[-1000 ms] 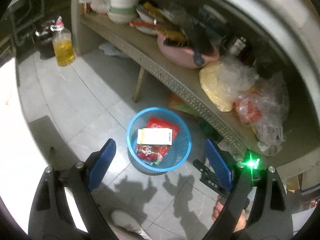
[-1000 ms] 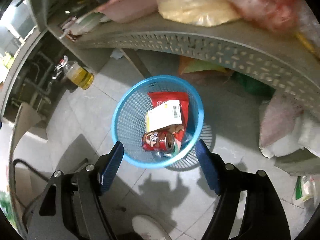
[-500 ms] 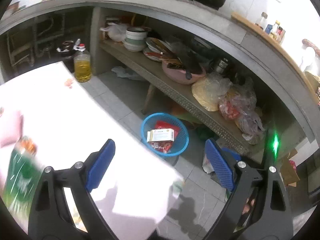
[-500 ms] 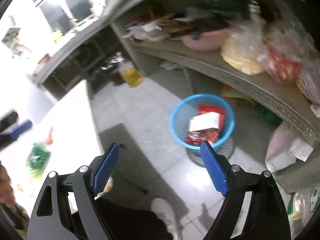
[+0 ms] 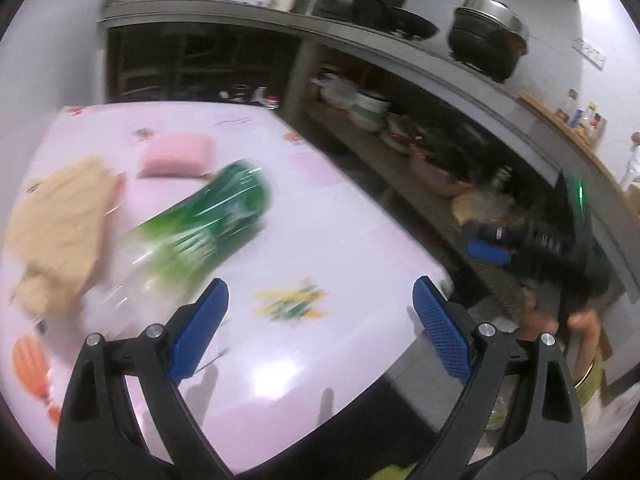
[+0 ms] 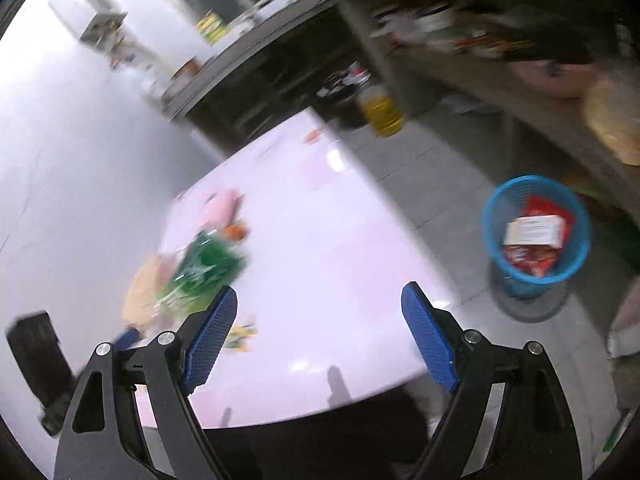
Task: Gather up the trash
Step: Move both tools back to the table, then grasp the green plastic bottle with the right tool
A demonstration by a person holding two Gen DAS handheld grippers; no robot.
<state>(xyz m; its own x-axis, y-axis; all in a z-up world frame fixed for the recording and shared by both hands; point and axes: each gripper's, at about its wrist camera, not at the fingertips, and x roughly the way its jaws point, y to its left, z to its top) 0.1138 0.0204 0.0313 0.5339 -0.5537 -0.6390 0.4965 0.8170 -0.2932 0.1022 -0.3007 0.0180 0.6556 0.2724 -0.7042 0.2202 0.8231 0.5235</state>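
Both views show strong fisheye curvature with a dark vignette at the corners. Overhead light produces glare patches on the pink tabletop (image 5: pixel 340 240) ahead of the gripper fingers (image 5: pixel 198 330), which cast short shadows on it. Motion blur smears the green bottle (image 5: pixel 208 228) and the shelf (image 6: pixel 500 80). The blue basket (image 6: pixel 490 236) is softly blurred. The shelf recesses are dim.

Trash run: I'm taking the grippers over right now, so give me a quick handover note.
Left gripper: open, empty, over the table.
Right gripper: open, empty, at the table edge.
Bin: on the floor beside the table, already holding a white box and red wrappers.
Left on the table: green bottle, tan paper, pink pad.
Next, probably: grab the bottle.
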